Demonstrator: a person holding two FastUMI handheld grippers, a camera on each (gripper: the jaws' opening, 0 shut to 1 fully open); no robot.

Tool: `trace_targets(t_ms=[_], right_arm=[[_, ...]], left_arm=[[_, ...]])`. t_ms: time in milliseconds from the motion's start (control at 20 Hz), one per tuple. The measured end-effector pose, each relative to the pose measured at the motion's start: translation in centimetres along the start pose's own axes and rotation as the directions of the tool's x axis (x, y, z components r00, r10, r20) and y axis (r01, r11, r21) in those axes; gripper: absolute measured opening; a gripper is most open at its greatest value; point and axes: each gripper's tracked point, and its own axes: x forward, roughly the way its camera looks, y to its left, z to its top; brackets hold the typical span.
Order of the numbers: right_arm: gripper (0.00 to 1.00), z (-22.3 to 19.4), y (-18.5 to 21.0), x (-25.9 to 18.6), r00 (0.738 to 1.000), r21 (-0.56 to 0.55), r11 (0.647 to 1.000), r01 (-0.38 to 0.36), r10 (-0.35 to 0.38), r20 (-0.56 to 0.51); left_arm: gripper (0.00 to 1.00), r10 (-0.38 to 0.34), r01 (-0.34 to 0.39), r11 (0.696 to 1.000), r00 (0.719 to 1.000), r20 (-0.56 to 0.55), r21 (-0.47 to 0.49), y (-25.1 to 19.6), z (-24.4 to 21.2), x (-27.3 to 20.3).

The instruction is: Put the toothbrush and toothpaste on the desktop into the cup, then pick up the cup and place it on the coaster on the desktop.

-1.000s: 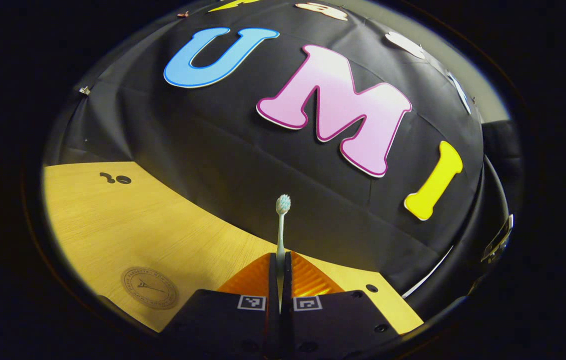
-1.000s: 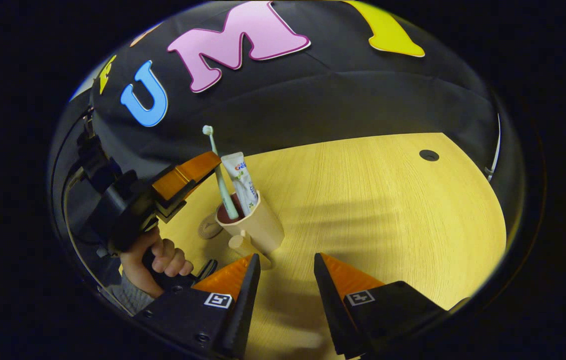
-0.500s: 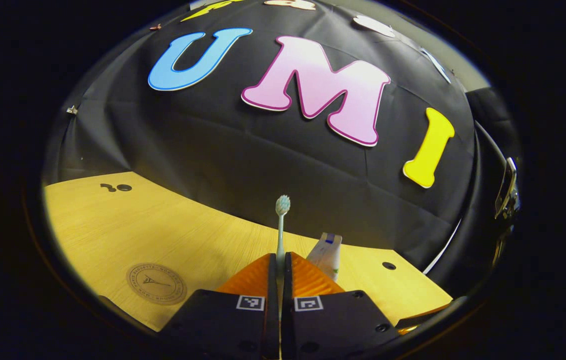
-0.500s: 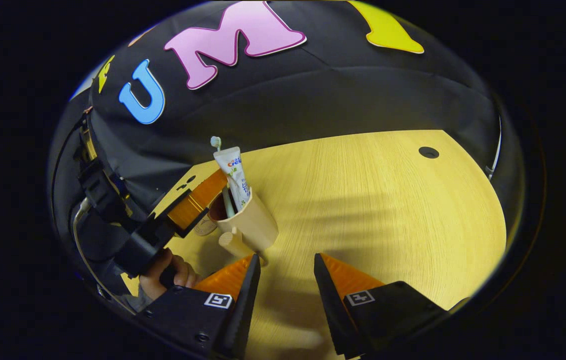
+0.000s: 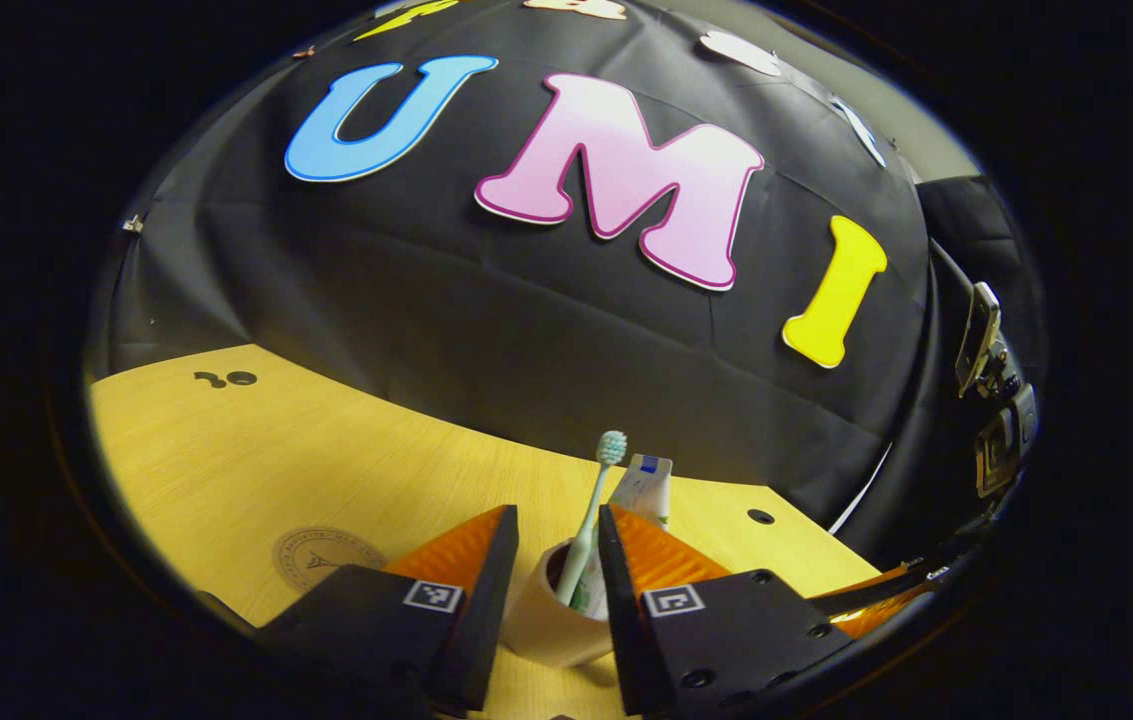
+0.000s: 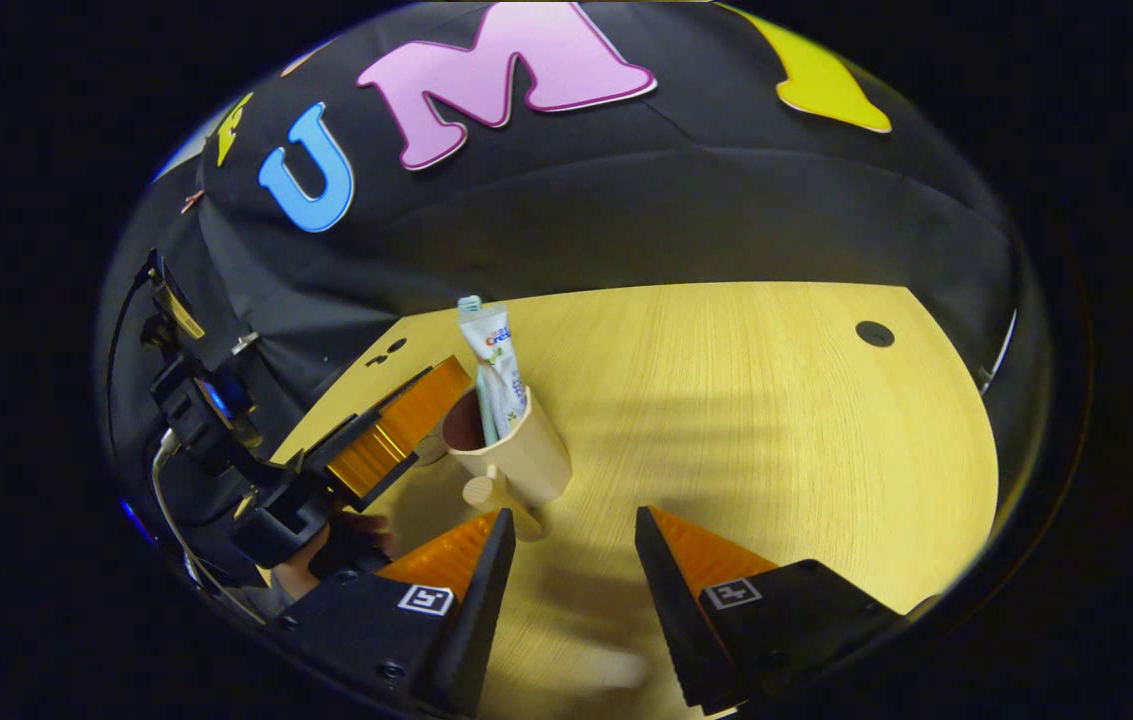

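Judging by the cup (image 5: 554, 622), we have toothbrush (image 5: 590, 530) and toothpaste (image 6: 498, 368) standing inside; both the left gripper (image 5: 552, 580) and right gripper (image 6: 566, 570) gape empty beside it. Carrying it onto the nearby coaster (image 5: 318, 556) remains.

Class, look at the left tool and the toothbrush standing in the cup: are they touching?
Apart. In the left gripper view the left tool is open, and the toothbrush leans in the cup between its fingers with space on both sides.
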Motion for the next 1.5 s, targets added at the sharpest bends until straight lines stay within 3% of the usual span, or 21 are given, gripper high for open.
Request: trace_targets(t_ms=[100,150,300,700,900,1200,1350,1450,1500], right_arm=[[0.76,0.1,1.3,0.1,0.999,-0.033,0.999,-0.015,0.014,-0.041],[0.76,0.1,2.0,0.3,0.998,-0.043,0.999,-0.025,0.023,-0.061],[0.76,0.3,3.7,1.0,0.994,-0.082,0.996,-0.034,0.026,-0.103],[0.81,-0.8,5.0,4.9,0.967,-0.136,0.991,0.0,-0.035,-0.252],[0.8,-2.5,4.9,6.8,0.94,-0.184,0.983,0.024,-0.084,-0.329],[0.8,-3.4,5.4,9.7,0.917,-0.24,0.97,0.034,-0.125,-0.378],[0.81,-3.8,4.5,10.5,0.9,-0.271,0.96,0.072,-0.18,-0.398],[0.65,-3.2,4.0,10.5,0.9,-0.275,0.957,0.088,-0.195,-0.391],[0.43,-2.9,4.1,10.2,0.9,-0.263,0.961,0.083,-0.186,-0.395]], left_arm=[[0.73,0.029,-0.029,1.0,1.0,-0.001,-0.005,1.5,0.9,-1.8],[0.68,0.052,-0.052,0.999,0.999,-0.008,0.008,2.5,1.1,-2.8],[0.79,0.147,-0.143,0.988,0.987,-0.067,0.055,5.9,0.6,-6.0],[0.82,0.198,-0.192,0.98,0.965,-0.17,0.051,11.2,-1.4,-14.3],[0.82,0.206,-0.188,0.976,0.958,-0.197,0.106,12.9,-2.1,-17.5],[0.82,0.199,-0.169,0.974,0.957,-0.21,0.153,14.1,-2.2,-20.6],[0.82,0.199,-0.17,0.975,0.955,-0.219,0.143,14.8,-2.6,-21.1],[0.82,0.207,-0.18,0.975,0.952,-0.224,0.132,15.6,-2.7,-21.3],[0.82,0.208,-0.184,0.975,0.951,-0.226,0.124,15.9,-2.8,-21.3]])
